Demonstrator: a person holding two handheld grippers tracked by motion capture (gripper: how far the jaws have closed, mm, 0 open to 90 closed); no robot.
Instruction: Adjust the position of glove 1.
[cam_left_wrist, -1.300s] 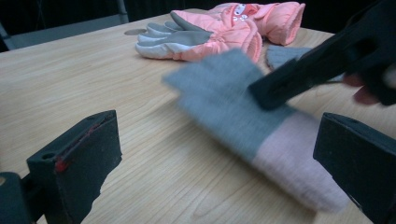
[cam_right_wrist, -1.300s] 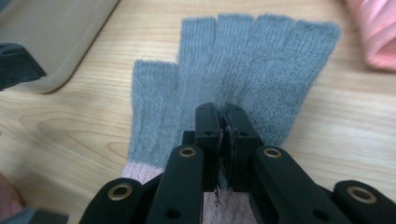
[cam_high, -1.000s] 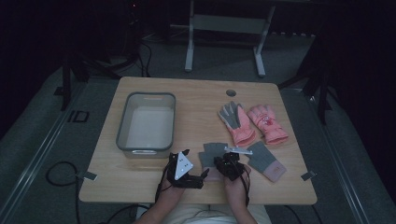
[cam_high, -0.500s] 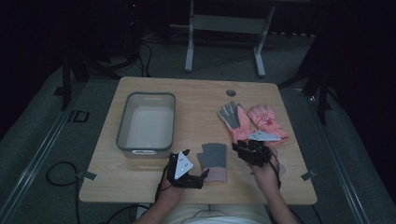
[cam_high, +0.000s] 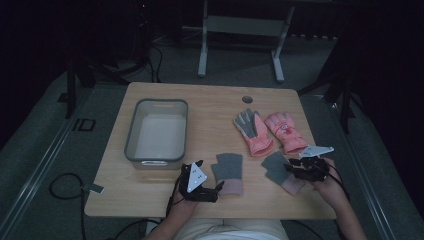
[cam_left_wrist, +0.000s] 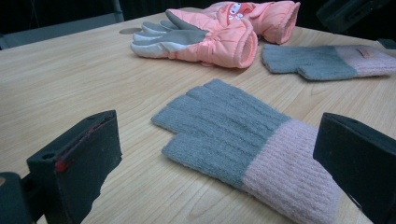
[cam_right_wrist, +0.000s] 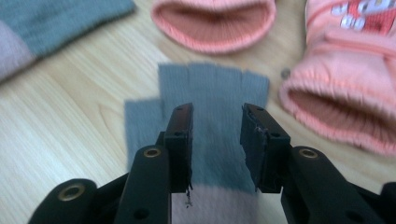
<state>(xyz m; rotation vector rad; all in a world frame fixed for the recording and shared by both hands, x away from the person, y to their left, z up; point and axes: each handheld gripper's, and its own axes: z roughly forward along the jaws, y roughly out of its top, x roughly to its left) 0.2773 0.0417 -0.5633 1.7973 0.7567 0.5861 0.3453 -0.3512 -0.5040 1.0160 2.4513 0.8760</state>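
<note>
Two grey knit fingerless gloves with pink cuffs lie flat near the table's front. My left gripper rests low on the table, wide open, with the first grey glove between its jaws and untouched. My right gripper hovers over the second grey glove. Its jaws have just been opening and stand part open, with nothing pinched between them. Beyond lie two padded pink gloves, their cuffs facing the right gripper.
A grey plastic bin stands on the left half of the wooden table. A round hole sits near the far edge. Beyond the table stand dark floor, cables and a metal stand.
My right gripper has swung from the middle, beside the left gripper, out to the right over the second grey glove, and its jaws have opened. The left gripper has stayed put.
</note>
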